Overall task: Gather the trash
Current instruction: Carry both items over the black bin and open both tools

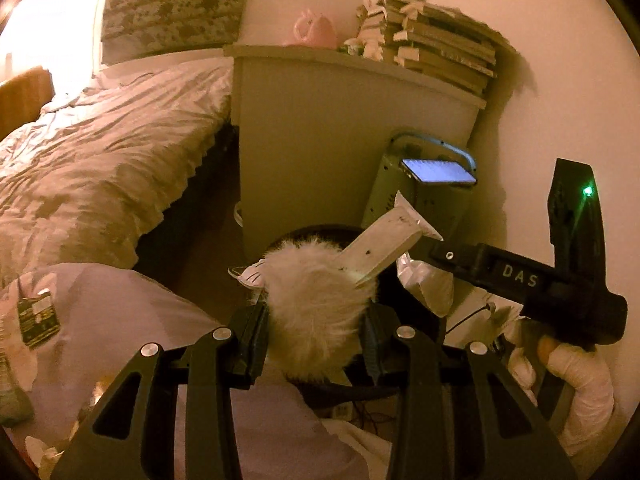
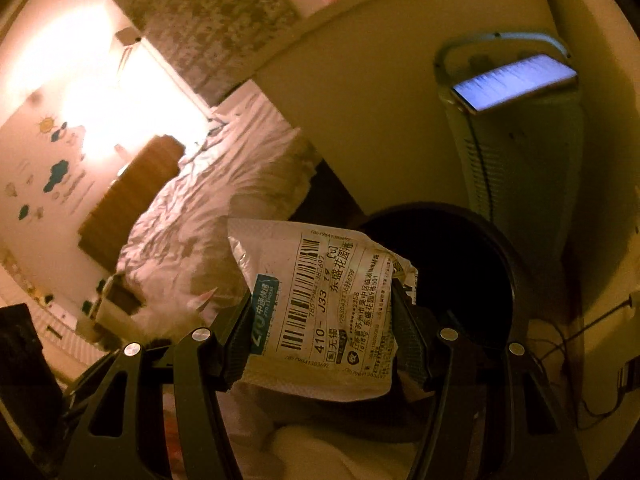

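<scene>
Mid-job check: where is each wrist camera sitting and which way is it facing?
Left wrist: on the left hand-held gripper, angled down at a round black bin; it clamps a white fluffy ball; the right hand-held gripper and a white-gloved hand show.
Right wrist: on the right hand-held gripper, clamping a white labelled courier bag beside the bin.
Shared: bin, lit phone, bed.

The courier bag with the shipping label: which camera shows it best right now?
The right wrist view: the courier bag fills the centre, label and barcode facing the lens, clamped in the right hand-held gripper before the dark bin. The left wrist view shows only a crumpled white corner of it behind the fluffy white item.
</scene>
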{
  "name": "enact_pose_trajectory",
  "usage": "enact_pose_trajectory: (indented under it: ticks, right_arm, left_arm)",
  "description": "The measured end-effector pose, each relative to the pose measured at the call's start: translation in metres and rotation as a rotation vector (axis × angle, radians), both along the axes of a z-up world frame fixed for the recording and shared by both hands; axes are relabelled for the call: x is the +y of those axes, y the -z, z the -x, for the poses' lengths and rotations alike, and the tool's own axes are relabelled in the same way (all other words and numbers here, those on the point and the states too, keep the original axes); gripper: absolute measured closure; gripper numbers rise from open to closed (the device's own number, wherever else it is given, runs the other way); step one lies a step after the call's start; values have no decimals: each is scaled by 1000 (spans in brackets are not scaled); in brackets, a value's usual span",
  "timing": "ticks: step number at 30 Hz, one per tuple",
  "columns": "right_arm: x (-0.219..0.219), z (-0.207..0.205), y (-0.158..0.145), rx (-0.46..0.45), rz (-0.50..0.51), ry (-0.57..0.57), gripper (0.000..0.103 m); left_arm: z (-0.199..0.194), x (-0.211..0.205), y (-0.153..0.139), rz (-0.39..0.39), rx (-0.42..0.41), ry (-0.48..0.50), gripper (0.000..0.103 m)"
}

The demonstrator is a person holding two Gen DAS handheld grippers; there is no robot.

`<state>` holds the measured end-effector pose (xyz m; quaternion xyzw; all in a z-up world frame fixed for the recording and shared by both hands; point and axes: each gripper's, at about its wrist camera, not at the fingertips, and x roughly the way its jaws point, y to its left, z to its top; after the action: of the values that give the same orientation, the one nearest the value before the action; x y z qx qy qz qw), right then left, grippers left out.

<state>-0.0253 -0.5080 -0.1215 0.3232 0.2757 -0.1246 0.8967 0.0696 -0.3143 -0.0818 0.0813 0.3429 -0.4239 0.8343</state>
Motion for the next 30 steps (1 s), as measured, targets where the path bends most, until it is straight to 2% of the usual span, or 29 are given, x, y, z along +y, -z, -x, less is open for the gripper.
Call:
enact_pose_trajectory:
  ticks: [9, 16, 19, 24, 30]
  right_arm:
    - [-19, 2, 32, 42, -49, 28, 41]
    - [-25, 0, 45, 75, -65, 41, 38]
    - [-24, 1, 47, 91, -56, 56, 34]
    - [-29, 6, 48, 101, -67, 80, 24]
    - [-19, 9, 39, 89, -54, 77, 21]
  left_arm:
    - [-2, -19, 20, -41, 24, 25, 65]
    - [-4, -29, 29, -64, 36, 41, 64]
    - [-3, -33, 28, -68, 30, 49, 60]
    - [4, -32, 22, -68, -8, 61, 44]
    - [9, -21, 10, -53, -31, 54, 43]
